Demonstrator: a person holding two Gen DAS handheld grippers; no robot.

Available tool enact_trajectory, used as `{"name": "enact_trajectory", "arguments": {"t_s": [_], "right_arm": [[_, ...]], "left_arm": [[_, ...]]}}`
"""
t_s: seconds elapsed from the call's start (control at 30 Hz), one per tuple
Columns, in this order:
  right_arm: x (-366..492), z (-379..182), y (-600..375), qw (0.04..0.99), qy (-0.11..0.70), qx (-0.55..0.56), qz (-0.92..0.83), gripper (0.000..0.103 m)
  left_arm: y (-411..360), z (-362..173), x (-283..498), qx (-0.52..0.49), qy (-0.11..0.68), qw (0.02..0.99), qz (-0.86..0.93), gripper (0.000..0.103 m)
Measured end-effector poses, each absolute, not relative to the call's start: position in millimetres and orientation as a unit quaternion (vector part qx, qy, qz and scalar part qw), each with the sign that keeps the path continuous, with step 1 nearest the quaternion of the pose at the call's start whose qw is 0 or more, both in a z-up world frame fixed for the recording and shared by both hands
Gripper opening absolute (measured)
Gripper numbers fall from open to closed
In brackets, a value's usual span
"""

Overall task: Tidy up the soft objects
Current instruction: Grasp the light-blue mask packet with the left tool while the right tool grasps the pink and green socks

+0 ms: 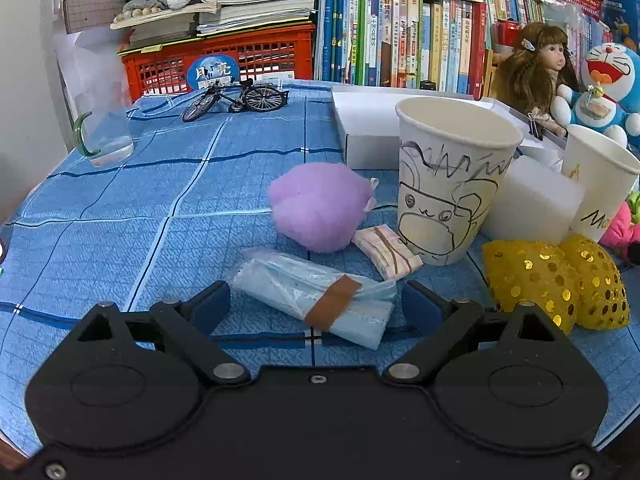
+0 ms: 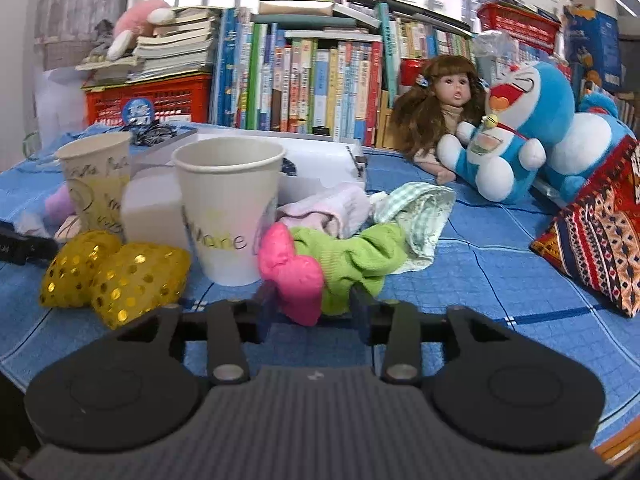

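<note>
The pink bow (image 2: 294, 270) lies on the blue checked cloth (image 2: 500, 276) just in front of the right-hand paper cup (image 2: 228, 208), touching a green sock (image 2: 356, 258) on its far side; it is puffy, bright pink, pinched at the middle into two lobes, and likely to squash easily under a grip. The right gripper (image 2: 312, 304) brackets it, jaws parted on either side of the bow's near lobe and not yet pressing it, which reads as lining up for a pick. Left of that cup sits a gold sequinned bow (image 2: 116, 276), and behind it a white foam block (image 2: 154, 208) wedged between the two cups. Further left of the cup, the left gripper (image 1: 314, 300) stands wide open around a blue mask packet (image 1: 320, 300) sealed with brown tape, its fingers clear of it. A purple pompom (image 1: 320, 204) and a small tissue pack (image 1: 386, 250) lie just beyond that packet.
</note>
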State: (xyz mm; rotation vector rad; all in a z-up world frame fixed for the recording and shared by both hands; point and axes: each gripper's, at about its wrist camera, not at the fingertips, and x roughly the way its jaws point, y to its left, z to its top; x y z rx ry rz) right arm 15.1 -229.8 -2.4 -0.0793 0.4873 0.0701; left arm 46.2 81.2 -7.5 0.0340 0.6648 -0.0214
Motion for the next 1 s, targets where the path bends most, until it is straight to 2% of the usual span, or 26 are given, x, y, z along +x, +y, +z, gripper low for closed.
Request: {"name": "enact_trajectory", "arguments": {"t_s": [0.17,0.43,0.67,0.73,0.77,0.87,0.9,1.0], "right_arm": [[22.3,-1.5,-231.8,0.971,0.235,-0.037,0.018,0.084],[38.3,-3.2,-232.2,0.968,0.249,-0.031,0.023,0.085],[45.8,-8.5,-226.2,0.965,0.259,-0.041,0.028,0.085],[46.6,-9.6,-225.8,0.964,0.261,-0.041,0.027,0.083],[46.1,-9.7,-225.6,0.964,0.260,-0.040,0.027,0.077],[43.7,-9.1,-224.7,0.965,0.257,-0.042,0.031,0.068],[42.4,-8.9,-224.1,0.965,0.256,-0.045,0.032,0.062],[38.5,-7.4,-223.0,0.966,0.250,-0.051,0.035,0.055]], "left_arm": [[82.8,-7.3,46.7,0.016,0.325,0.946,-0.010,0.090],[85.1,-6.3,47.1,0.009,0.323,0.946,-0.014,0.086],[84.8,-6.8,48.4,0.018,0.318,0.948,-0.009,0.086],[85.7,-6.9,47.9,0.012,0.318,0.948,-0.013,0.084],[86.6,-6.5,47.8,0.008,0.319,0.948,-0.015,0.080],[89.5,-4.9,47.3,-0.006,0.317,0.948,-0.019,0.061],[90.0,-4.2,47.1,-0.007,0.317,0.948,-0.018,0.058],[91.7,-2.4,45.5,-0.010,0.317,0.948,-0.019,0.053]]}}
